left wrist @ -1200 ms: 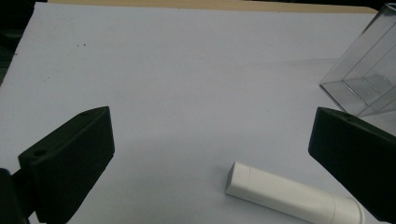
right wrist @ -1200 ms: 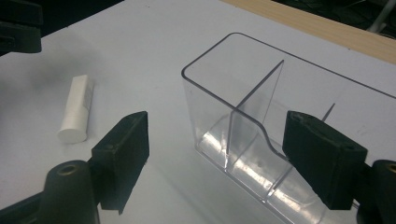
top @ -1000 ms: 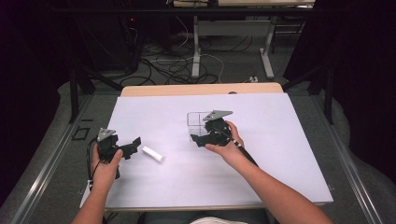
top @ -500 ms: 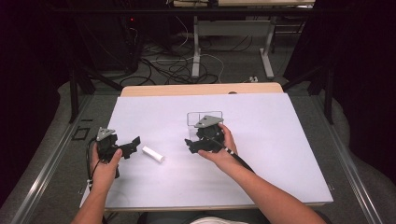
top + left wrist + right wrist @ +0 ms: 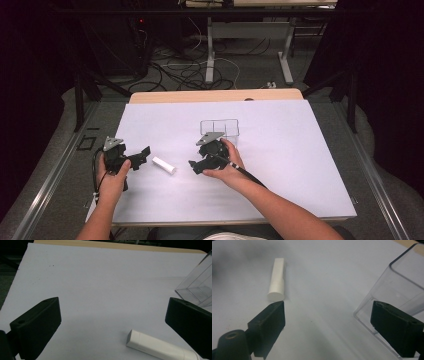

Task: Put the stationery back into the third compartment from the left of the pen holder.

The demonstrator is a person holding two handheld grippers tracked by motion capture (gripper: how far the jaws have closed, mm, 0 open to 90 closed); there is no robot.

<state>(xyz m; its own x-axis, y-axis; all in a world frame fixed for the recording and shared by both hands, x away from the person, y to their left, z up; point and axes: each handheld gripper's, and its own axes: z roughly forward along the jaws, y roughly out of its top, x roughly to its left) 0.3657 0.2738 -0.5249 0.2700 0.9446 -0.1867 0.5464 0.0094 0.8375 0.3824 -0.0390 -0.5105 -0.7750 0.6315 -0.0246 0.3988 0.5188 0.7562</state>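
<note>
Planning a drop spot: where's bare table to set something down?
Free: the whole right half of the white table, right of the clear box, and the far-left strip behind the left gripper. Crowded: between the grippers, where the white tube lies beside the right gripper.

SETTING: lab recording bay | SIGNS: white-covered surface (image 5: 300,150) ringed by black curtains (image 5: 385,75) | FLOOR: loose cables (image 5: 185,65), metal desk legs (image 5: 210,55) behind | RIG: fixed overhead camera
</note>
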